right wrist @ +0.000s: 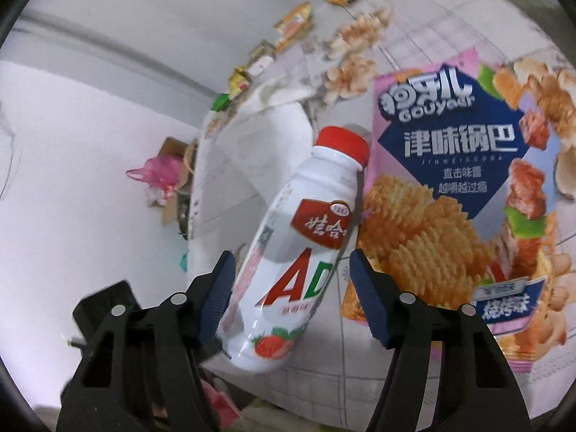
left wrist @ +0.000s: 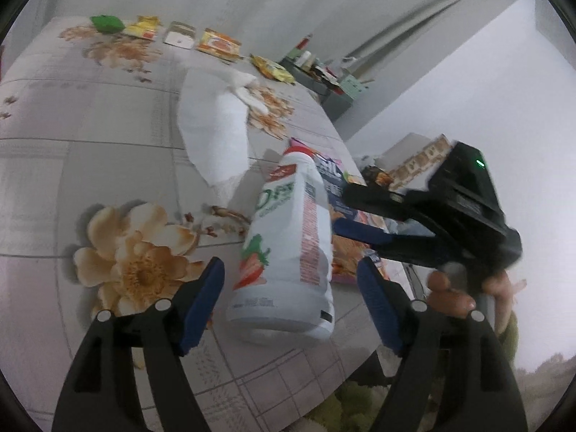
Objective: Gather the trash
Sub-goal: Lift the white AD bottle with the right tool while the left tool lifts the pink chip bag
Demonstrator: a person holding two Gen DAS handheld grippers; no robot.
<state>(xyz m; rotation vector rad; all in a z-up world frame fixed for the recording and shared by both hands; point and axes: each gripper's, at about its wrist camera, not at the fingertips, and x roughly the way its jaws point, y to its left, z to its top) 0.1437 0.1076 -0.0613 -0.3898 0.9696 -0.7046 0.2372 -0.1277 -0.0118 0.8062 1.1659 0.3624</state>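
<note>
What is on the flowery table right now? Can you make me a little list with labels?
table: flower-print cloth
bottle: white drink bottle with red cap, lying on its side near the table edge
snack bag: pink crisps bag lying flat beside the bottle
tissue: white crumpled paper behind the bottle
small wrappers: a row along the far edge
left gripper: jaws open, either side of the bottle
right gripper: jaws open, either side of the bottle
</note>
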